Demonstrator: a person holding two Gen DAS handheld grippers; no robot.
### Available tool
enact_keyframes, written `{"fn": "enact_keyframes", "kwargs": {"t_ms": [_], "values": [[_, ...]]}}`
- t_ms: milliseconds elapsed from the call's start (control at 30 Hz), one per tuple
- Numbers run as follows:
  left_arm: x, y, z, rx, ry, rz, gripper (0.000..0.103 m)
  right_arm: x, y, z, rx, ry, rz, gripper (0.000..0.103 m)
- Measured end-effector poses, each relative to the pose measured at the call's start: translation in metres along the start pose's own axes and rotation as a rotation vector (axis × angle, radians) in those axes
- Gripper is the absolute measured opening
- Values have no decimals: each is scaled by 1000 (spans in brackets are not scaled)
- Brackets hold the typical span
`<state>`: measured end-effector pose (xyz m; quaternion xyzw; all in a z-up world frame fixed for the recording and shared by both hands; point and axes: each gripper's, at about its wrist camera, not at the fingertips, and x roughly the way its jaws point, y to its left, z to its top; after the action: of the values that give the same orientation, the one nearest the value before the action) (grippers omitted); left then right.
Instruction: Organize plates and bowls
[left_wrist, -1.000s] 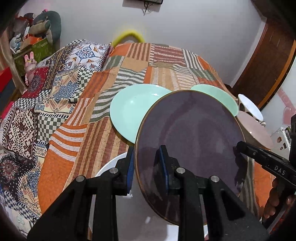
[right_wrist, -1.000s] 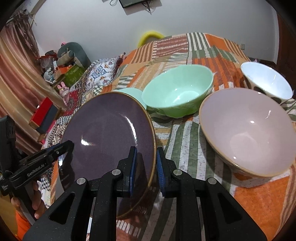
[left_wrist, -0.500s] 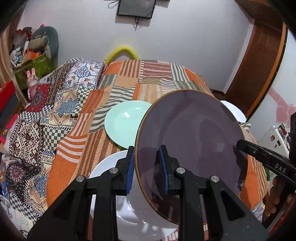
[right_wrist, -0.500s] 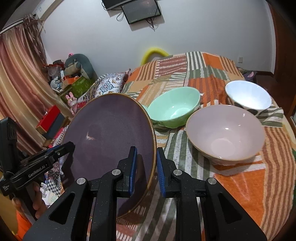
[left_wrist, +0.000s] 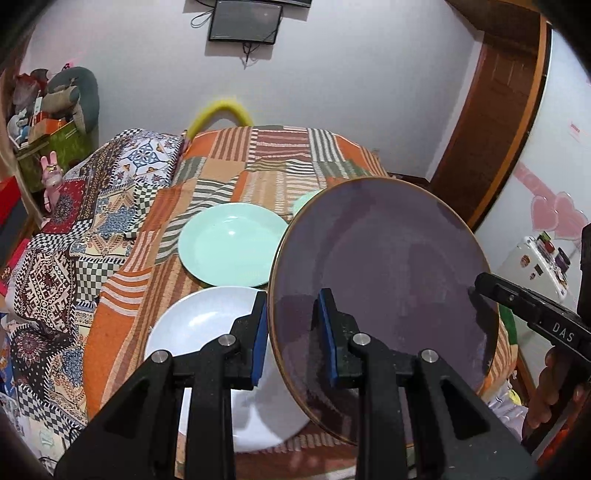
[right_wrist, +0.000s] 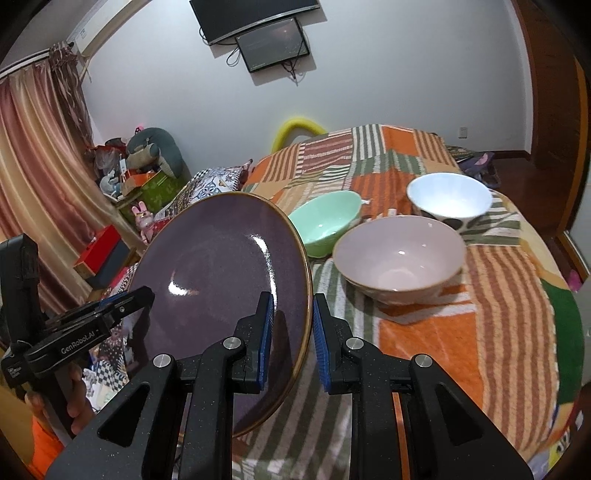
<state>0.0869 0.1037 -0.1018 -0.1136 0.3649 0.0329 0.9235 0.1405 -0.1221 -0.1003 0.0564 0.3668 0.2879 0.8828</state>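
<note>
A large purple plate (left_wrist: 384, 280) with a gold rim is held tilted in the air between both grippers; it also shows in the right wrist view (right_wrist: 221, 288). My left gripper (left_wrist: 291, 339) is shut on its left rim. My right gripper (right_wrist: 293, 339) is shut on its right rim. Below the purple plate a white plate (left_wrist: 207, 332) lies on the patchwork cloth, with a mint green plate (left_wrist: 231, 249) just beyond it. A mint green bowl (right_wrist: 325, 223), a pink bowl (right_wrist: 399, 254) and a white bowl (right_wrist: 448, 199) stand to the right.
The dishes rest on a bed or table covered by an orange striped patchwork cloth (right_wrist: 480, 332). Patterned quilts (left_wrist: 55, 258) lie to the left. A wooden door (left_wrist: 487, 122) is at the right, and screens (right_wrist: 273, 40) hang on the wall.
Both grippers have lifted the purple plate upward and back from the bed; the dishes below look smaller and more of the white plate shows.
</note>
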Motion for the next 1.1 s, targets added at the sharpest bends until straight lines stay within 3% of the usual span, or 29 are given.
{"fn": "enact_keyframes", "kwargs": {"t_ms": [433, 1100], "values": [[7, -32, -15, 46, 56, -38, 26, -22, -25, -23, 32, 3, -56, 19], [64, -55, -35, 59, 243, -58, 27, -11, -65, -56, 133, 98, -84, 19]]}}
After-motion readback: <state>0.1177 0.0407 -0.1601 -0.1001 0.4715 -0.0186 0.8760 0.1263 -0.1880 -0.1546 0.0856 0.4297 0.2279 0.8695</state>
